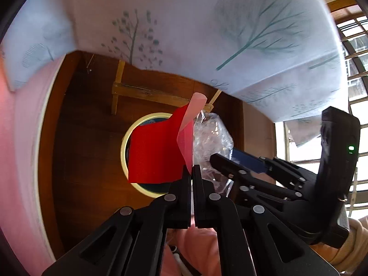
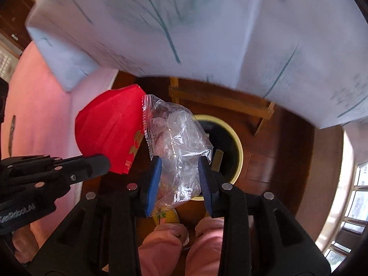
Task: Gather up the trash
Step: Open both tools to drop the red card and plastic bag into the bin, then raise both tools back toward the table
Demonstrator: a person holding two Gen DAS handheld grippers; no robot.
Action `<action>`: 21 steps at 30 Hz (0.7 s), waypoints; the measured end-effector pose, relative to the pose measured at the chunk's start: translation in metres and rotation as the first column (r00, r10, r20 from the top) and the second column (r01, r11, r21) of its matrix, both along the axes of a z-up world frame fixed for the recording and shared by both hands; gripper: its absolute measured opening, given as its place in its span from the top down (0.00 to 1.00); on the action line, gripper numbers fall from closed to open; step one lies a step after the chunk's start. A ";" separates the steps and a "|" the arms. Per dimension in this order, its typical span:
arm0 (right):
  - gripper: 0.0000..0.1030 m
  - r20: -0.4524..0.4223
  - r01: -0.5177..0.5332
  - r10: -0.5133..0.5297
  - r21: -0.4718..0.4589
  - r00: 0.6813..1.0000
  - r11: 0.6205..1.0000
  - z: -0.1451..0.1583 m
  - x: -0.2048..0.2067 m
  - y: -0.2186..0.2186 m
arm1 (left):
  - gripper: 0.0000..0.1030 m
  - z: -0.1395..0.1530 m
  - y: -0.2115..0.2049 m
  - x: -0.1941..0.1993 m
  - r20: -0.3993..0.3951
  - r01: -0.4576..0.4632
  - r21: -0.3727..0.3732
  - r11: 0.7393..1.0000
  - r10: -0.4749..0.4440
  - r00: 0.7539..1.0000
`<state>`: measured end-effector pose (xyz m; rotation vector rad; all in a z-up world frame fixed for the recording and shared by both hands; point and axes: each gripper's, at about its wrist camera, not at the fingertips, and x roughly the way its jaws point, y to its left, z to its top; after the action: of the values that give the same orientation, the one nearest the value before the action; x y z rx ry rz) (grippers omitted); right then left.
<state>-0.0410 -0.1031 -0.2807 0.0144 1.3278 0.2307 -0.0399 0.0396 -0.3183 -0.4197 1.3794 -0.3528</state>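
A bed with a tree-print sheet point(image 1: 207, 34) fills the upper part of both views, and on the wooden floor point(image 1: 87, 119) below it stands a round cream-rimmed bin point(image 2: 238, 142), placed under both grippers, presumably so the trash can drop straight in. The left gripper point(image 1: 192, 172) has its jaws clenched on a red paper envelope point(image 1: 154, 154), held over the bin's mouth. The right gripper point(image 2: 179, 172) pinches a crumpled clear plastic wrapper point(image 2: 179, 135) between blue pads (jaws part-closed around it). Gold print on the envelope and black digits on the wrapper are too small to read.
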 end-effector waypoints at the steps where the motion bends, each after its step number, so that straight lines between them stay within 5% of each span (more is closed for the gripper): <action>1: 0.71 -0.014 0.014 -0.014 -0.002 1.000 1.000 -0.018 0.003 -0.004 | 0.99 -0.011 -0.003 0.002 0.003 0.001 0.002 1.000 -0.001 1.000; 7: 0.70 -0.081 0.068 -0.068 0.003 0.994 0.998 -0.095 0.011 -0.021 | 0.96 -0.075 -0.013 0.015 0.002 -0.008 0.057 0.998 0.008 1.000; 8: 0.69 -0.092 0.074 -0.074 0.002 0.993 0.997 -0.104 0.013 -0.023 | 0.85 -0.085 -0.013 0.017 -0.010 -0.013 0.063 0.998 0.013 1.000; 11: 0.66 -0.112 0.087 -0.086 0.001 0.990 0.996 -0.121 0.015 -0.027 | 0.11 -0.103 -0.008 0.021 -0.042 -0.020 0.078 0.997 0.023 0.999; 15: 0.55 -0.124 0.113 -0.112 0.002 0.986 0.994 -0.129 0.016 -0.030 | 0.09 -0.113 0.000 0.022 -0.046 -0.045 0.099 0.994 0.050 0.998; 21: 0.55 -0.122 0.142 -0.140 0.010 0.983 0.990 -0.112 0.012 -0.033 | 0.09 -0.082 0.010 0.015 -0.014 -0.059 0.093 0.994 0.061 0.998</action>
<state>-0.0291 -0.1365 -0.3925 0.1399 1.4391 0.1233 -0.0244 0.0495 -0.4008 -0.3875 1.3905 -0.2358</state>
